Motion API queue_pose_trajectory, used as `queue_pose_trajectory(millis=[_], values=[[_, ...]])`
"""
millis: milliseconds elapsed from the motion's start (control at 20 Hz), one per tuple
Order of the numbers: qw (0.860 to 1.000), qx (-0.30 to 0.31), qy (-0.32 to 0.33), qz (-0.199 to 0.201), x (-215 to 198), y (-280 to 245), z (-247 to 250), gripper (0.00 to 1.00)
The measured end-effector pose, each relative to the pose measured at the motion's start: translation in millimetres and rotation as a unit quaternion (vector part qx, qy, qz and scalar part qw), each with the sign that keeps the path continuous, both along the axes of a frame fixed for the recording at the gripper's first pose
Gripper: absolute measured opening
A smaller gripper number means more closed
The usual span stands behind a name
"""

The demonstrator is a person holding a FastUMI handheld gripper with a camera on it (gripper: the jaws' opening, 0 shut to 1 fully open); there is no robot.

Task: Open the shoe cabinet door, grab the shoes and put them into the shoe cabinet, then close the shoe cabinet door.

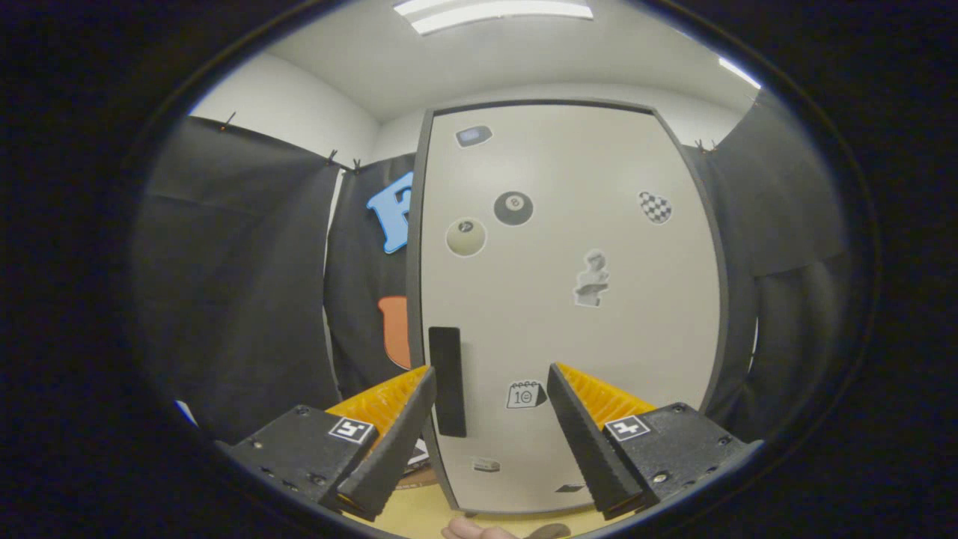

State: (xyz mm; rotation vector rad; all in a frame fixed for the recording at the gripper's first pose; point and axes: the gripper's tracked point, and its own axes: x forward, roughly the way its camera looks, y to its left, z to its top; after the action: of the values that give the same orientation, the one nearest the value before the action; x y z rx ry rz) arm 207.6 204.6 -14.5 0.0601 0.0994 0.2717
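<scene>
While the shoe cabinet door [591, 299] sits shut, it takes up most of the room ahead: a pale upright panel with a dark frame, stickers scattered over its face. Black booth cloth [239, 299] hangs close on both sides of the cabinet, with a narrow gap of cloth showing past the door's left edge and less room on the right. Pale wood surface [419, 513] runs under the door's bottom edge.

Gripper [490, 378] is spread wide, nothing between the fingers, not touching the door. Dark vertical handle [447, 382] is mounted near the door's left edge, low down. It lies just inside the left finger [397, 434], beyond its tip; the right finger [580, 434] is well apart from it, toward mid-door. Calendar sticker [525, 394] sits between the two fingertips, on the panel beyond them.

A bit of a hand [471, 530] shows below the fingers.
</scene>
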Motion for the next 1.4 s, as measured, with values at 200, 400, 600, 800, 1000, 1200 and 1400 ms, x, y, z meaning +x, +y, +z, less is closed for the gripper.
queue_pose_trajectory(millis=[200,400,600,800,1000,1200,1400], values=[[1.0,-0.023,0.005,-0.001,34.4,28.0,-12.7,0.98],[0.998,-0.051,0.024,-0.025,50.3,33.7,-31.7,0.92],[0.997,-0.048,0.037,-0.042,55.5,39.9,-39.4,0.7],[0.995,-0.089,0.048,-0.02,53.4,45.5,-49.4,0.39],[0.996,-0.022,0.08,0.024,47.6,45.3,-50.7,0.32],[0.993,-0.026,0.097,0.056,37.7,40.7,-50.4,0.3],[0.99,-0.014,0.107,0.092,33.9,37.5,-49.5,0.27]])
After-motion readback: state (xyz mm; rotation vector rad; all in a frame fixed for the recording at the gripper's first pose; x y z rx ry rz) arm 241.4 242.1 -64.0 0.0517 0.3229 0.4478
